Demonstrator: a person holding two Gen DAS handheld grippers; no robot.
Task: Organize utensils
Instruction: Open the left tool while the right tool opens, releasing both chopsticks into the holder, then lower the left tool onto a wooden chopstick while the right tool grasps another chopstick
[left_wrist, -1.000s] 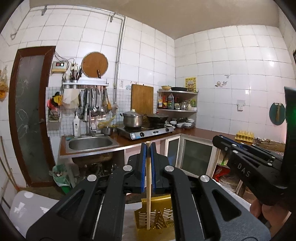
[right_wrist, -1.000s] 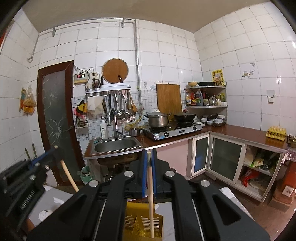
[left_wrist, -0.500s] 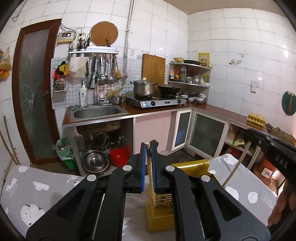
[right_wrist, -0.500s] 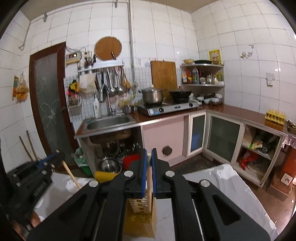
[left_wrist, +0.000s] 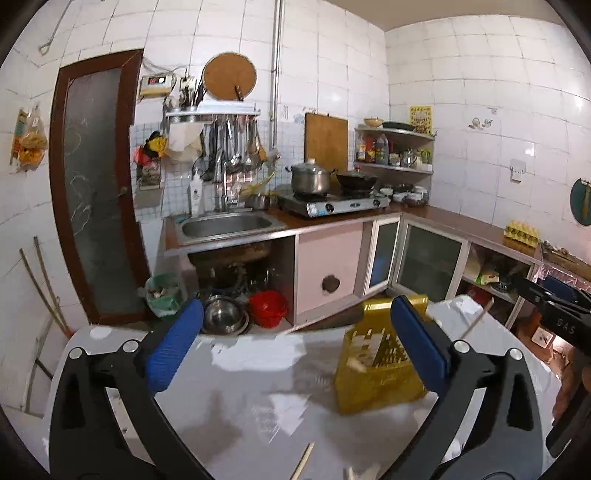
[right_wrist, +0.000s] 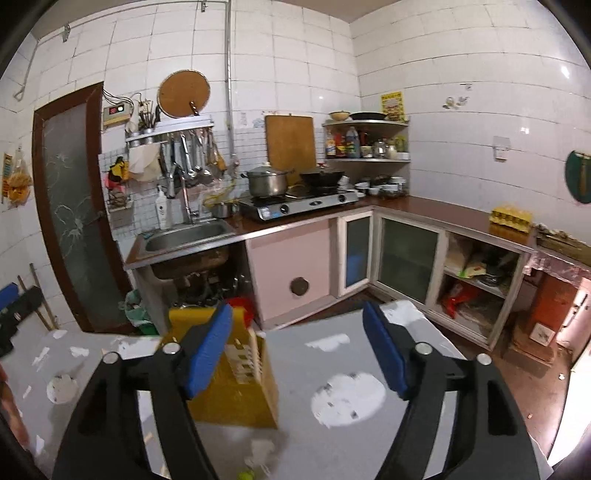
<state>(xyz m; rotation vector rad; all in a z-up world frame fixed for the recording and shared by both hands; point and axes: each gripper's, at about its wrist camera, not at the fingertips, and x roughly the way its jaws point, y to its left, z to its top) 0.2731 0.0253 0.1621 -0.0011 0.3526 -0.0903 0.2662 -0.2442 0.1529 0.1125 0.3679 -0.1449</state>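
Note:
A yellow slotted utensil holder (left_wrist: 376, 373) stands on the grey spotted tablecloth (left_wrist: 240, 391); it also shows in the right wrist view (right_wrist: 236, 384). My left gripper (left_wrist: 295, 350) is open and empty, just left of and above the holder. My right gripper (right_wrist: 299, 354) is open and empty, just right of the holder. Pale wooden chopstick ends show inside the holder (right_wrist: 243, 365). A loose chopstick (left_wrist: 303, 461) lies on the cloth near the bottom edge. The right gripper appears at the far right in the left wrist view (left_wrist: 554, 314), with a thin stick (left_wrist: 476, 321) near it.
Behind the table is a kitchen counter with a sink (left_wrist: 229, 225), a gas stove with a pot (left_wrist: 310, 181) and a wok. Metal bowls and a red basin (left_wrist: 267, 308) sit under the sink. A brown door (left_wrist: 92, 184) is at the left.
Both grippers were shut on chopsticks above the holder; now both are open and empty. The chopsticks have dropped into the holder. Both views have tilted down toward the table.

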